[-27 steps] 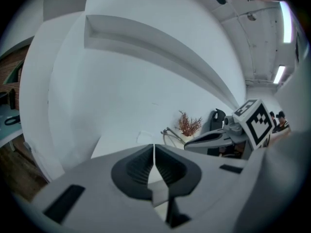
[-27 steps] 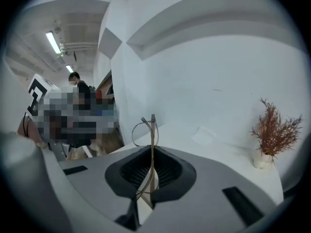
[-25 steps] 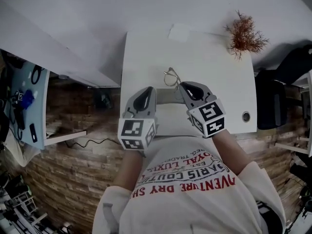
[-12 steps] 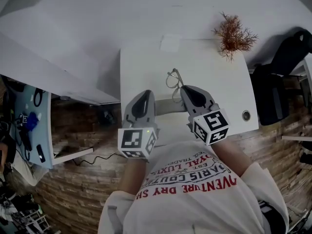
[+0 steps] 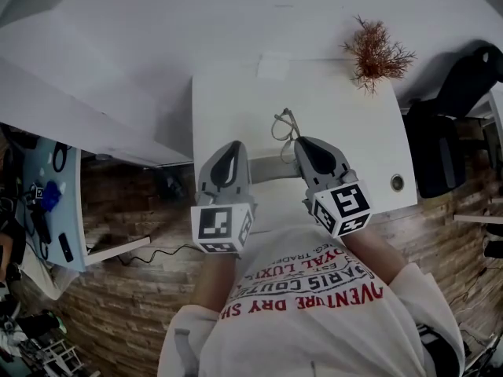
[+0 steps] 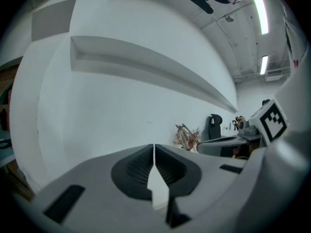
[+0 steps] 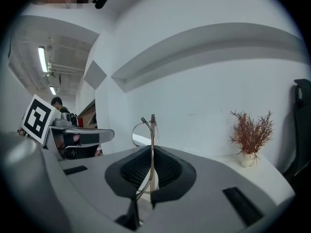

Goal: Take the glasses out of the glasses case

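My right gripper (image 5: 303,144) is shut on the thin metal glasses (image 5: 283,124), pinching a temple arm; one round lens (image 7: 145,132) stands up above the jaws (image 7: 152,152). The glasses hang over the white table (image 5: 346,124). A grey glasses case (image 5: 267,168) lies on the table between the two grippers. My left gripper (image 5: 233,148) is just left of the case, and its jaws (image 6: 154,152) are shut with nothing between them. In the left gripper view the glasses (image 6: 183,131) show off to the right.
A dried reddish plant (image 5: 376,49) in a small pot stands at the table's far right corner. A white card (image 5: 273,67) lies at the far edge. A round cable hole (image 5: 397,183) is near the right front. A black chair (image 5: 440,144) stands to the right.
My right gripper, with the glasses in it, has shifted slightly right and away from the case. My left gripper has barely moved.
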Tool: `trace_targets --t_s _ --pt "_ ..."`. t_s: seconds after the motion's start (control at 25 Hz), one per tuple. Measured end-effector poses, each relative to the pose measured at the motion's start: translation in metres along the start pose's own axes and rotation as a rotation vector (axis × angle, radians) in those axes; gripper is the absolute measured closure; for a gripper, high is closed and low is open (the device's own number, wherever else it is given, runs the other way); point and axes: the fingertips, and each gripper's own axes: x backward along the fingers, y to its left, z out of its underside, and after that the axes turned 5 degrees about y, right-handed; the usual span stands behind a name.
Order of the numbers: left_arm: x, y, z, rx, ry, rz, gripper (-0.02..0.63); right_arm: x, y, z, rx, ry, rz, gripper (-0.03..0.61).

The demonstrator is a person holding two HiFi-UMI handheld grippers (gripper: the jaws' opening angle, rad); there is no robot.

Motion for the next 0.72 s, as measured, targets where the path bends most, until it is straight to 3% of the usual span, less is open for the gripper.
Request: trace_targets --t_s 0.72 --pt "-0.010 -0.014 0.011 0.043 0.023 0.034 0.601 0.006 -0.013 0.013 -0.035 0.031 0.025 0.554"
